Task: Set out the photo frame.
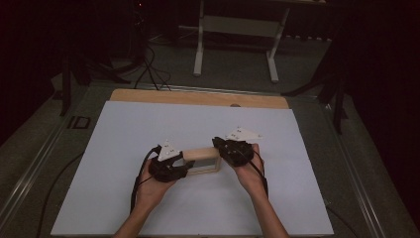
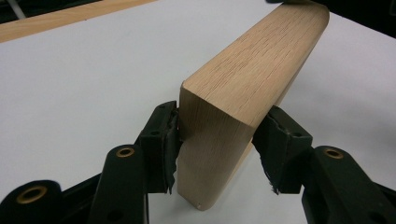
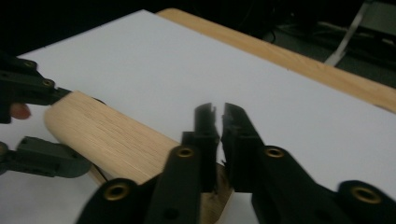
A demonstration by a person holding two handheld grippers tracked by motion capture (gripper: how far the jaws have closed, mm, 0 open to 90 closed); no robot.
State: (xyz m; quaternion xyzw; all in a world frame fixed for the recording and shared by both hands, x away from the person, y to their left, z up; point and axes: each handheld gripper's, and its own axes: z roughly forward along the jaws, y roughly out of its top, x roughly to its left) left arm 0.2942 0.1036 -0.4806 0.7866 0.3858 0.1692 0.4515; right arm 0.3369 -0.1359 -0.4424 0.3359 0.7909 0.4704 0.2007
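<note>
A pale wooden block [image 1: 200, 157] with rounded edges lies on the white sheet [image 1: 148, 124], between my two grippers. My left gripper [image 1: 184, 165] is shut on its left end. In the left gripper view the black pads [image 2: 163, 140] press the block [image 2: 252, 60] from both sides, and my left gripper [image 2: 219, 126] holds it on edge. My right gripper [image 1: 220, 148] is at the block's right end. In the right gripper view its jaws [image 3: 219, 109] stand nearly together, with a thin slit between the tips and nothing in it. The block [image 3: 107, 135] runs away beneath them toward the left gripper [image 3: 65, 128].
The white sheet covers a wooden tabletop whose bare edge [image 1: 198, 98] shows at the back. Behind it, on the dark floor, stand a white table frame [image 1: 237, 29] and black cables [image 1: 148, 69]. A cable [image 1: 136, 183] trails from each gripper along the forearms.
</note>
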